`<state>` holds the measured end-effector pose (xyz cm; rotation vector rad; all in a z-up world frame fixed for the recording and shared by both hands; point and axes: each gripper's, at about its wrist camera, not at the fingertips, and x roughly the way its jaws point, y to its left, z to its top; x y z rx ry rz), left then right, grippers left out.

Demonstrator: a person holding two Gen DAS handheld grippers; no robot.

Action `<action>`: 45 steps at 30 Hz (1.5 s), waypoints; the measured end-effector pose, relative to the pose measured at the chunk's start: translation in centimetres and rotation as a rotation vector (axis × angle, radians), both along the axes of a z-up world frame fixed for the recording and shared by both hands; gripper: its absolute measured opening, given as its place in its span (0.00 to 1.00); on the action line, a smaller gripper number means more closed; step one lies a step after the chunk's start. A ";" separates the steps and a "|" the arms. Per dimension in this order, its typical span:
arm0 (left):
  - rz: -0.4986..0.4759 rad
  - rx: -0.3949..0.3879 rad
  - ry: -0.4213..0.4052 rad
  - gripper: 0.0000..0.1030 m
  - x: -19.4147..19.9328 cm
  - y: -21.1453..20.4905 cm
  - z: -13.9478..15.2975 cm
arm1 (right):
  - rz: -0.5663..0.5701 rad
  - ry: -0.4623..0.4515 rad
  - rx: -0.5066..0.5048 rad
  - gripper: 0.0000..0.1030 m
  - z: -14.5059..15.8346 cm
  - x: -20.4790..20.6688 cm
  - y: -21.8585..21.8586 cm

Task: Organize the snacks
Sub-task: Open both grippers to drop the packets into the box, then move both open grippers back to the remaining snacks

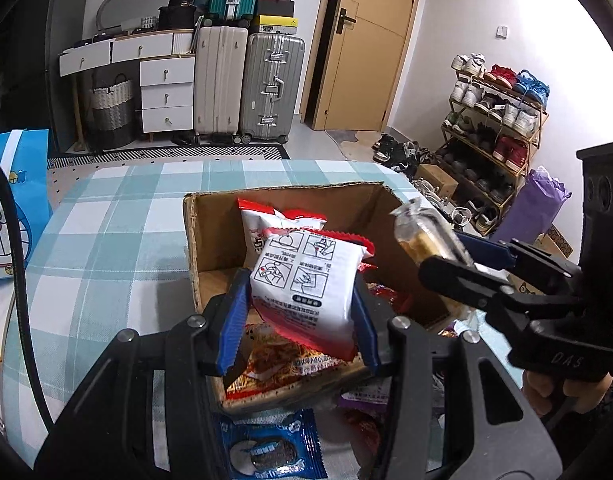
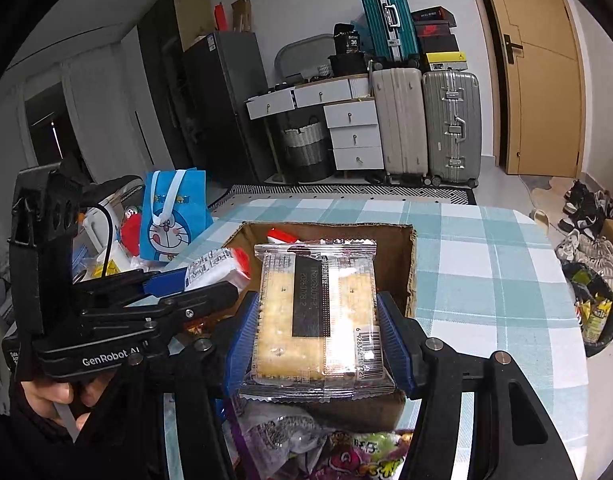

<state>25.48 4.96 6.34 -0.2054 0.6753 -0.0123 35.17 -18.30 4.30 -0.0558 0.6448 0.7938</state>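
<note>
Here, in the left wrist view, the left gripper (image 1: 302, 320) clamps a white snack packet (image 1: 306, 280) with red edges between its blue pads. Just beyond the fingertips sits the open cardboard box (image 1: 210, 240), with another red-and-white packet (image 1: 266, 220) inside. A blue cookie packet (image 1: 272, 446) lies under the claw, on the checked tablecloth (image 1: 106, 220).

In the right wrist view, the right gripper (image 2: 318, 328) pinches a clear cracker pack (image 2: 318, 312) by its sides, above the box's near edge. Purple snack bags (image 2: 346, 456) lie below it.
</note>
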 end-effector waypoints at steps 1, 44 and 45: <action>0.000 0.004 0.002 0.43 0.4 0.1 -0.3 | 0.002 0.004 -0.005 0.56 -0.2 0.2 0.3; 0.012 0.003 0.051 0.99 -10.0 0.8 -3.8 | -0.104 0.053 -0.064 1.00 -2.3 -5.8 -7.0; 0.016 0.005 0.052 0.99 -10.2 0.9 -4.0 | -0.111 0.061 -0.080 1.00 -2.7 -5.7 -6.9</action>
